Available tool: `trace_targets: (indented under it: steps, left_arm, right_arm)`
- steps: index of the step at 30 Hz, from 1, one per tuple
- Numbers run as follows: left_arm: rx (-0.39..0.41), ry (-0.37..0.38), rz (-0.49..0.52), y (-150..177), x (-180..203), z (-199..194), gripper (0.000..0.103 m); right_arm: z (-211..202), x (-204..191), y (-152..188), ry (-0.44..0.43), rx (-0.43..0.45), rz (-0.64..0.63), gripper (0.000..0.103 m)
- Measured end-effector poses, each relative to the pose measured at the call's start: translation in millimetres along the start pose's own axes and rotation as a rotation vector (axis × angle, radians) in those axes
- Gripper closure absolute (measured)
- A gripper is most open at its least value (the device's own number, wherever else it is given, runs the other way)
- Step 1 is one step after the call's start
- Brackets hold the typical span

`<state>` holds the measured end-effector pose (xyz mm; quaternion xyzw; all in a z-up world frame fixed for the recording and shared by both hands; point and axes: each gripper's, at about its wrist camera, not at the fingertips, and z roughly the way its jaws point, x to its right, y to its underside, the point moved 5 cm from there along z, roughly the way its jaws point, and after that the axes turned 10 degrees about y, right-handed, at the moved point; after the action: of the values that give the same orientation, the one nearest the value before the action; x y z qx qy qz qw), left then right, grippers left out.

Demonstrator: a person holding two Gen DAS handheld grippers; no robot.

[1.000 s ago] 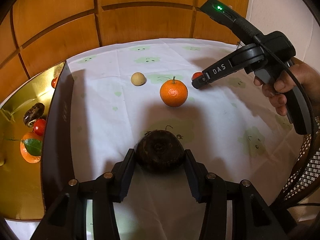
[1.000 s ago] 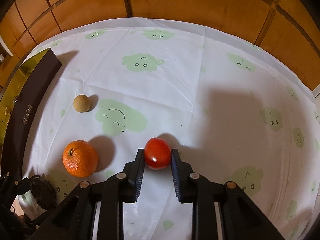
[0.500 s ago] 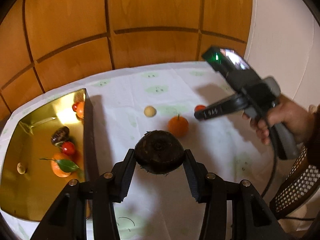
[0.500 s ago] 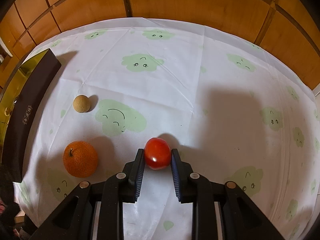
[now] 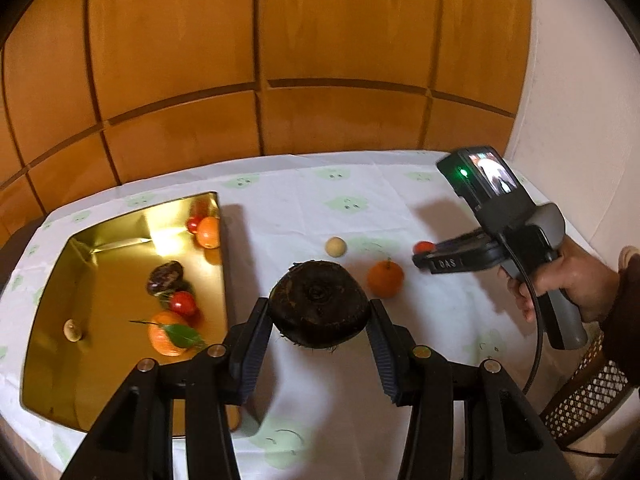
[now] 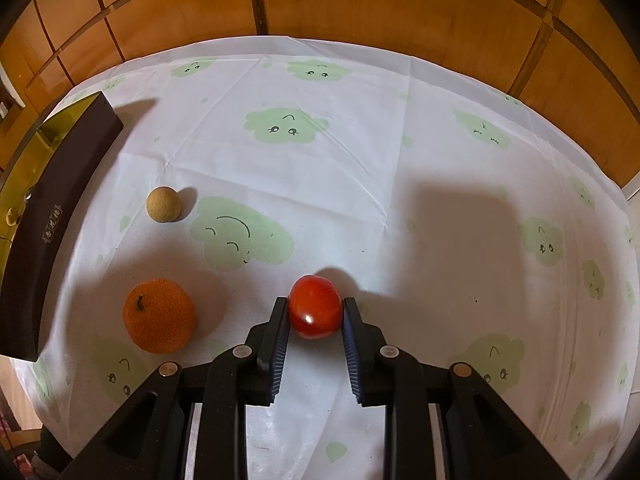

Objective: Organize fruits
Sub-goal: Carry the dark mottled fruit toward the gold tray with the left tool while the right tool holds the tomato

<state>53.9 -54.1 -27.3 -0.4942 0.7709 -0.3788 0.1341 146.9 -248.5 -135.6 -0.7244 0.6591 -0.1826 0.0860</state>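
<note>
Open cloth [image 6: 400, 184] ahead (orange [image 6: 159, 315], tan ball [image 6: 163, 209] leftward).

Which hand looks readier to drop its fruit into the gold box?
Left, probably. The left gripper holds the dark fruit raised beside the gold box, while the right gripper holds the red fruit farther away.

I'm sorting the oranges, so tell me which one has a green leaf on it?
The orange at the near end of the gold tray. The tray's far-corner orange and the one on the cloth have none.
</note>
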Motion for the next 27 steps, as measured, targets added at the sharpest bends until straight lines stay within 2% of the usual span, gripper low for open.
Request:
trace_targets:
  steps: [12,27]
  left_arm:
    - [0.016,-0.080,-0.068,2.2,-37.8,-12.3,0.055]
    - [0.014,-0.120,-0.126,13.3,-57.2,-16.9,0.055]
  right_arm:
    - [-1.5,-1.5,1.0,0.012,0.006,-0.006,0.077]
    - [-3.0,-2.1,1.3,0.024,0.010,-0.012,0.077]
